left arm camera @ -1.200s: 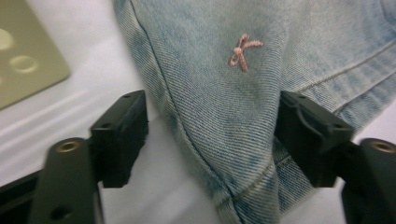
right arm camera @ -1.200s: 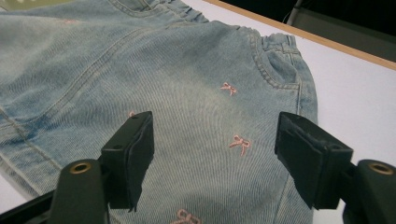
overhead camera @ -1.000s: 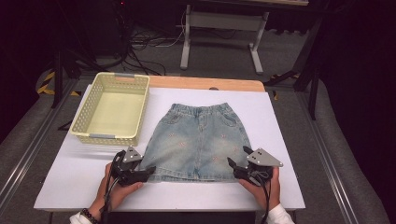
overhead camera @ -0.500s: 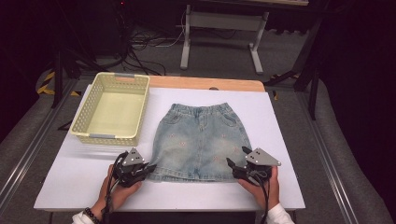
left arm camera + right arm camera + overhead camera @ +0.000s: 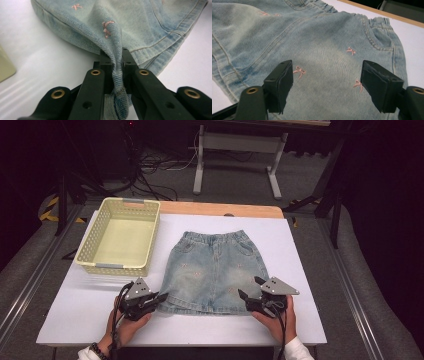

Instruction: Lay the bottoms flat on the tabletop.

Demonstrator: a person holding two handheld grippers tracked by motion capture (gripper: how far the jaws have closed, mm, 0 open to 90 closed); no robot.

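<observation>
A light blue denim skirt (image 5: 215,265) with small pink bows lies flat on the white table (image 5: 75,305), waistband at the far side. My left gripper (image 5: 161,298) is at the skirt's near left hem corner. In the left gripper view, my left gripper (image 5: 117,58) is shut on a pinched fold of the skirt (image 5: 130,22). My right gripper (image 5: 249,287) sits at the near right hem corner. In the right gripper view, my right gripper (image 5: 327,66) stands open, its pads spread wide above the skirt (image 5: 324,50) without pressing it.
A pale yellow plastic basket (image 5: 117,267) stands at the table's left, just beyond the left gripper; its corner (image 5: 5,67) is in the left gripper view. A wooden strip (image 5: 225,210) runs along the far table edge. A metal stand and cables are on the floor behind.
The left gripper's jaws have closed onto the skirt's hem corner, bunching the fabric. The right gripper and the skirt's body have not moved.
</observation>
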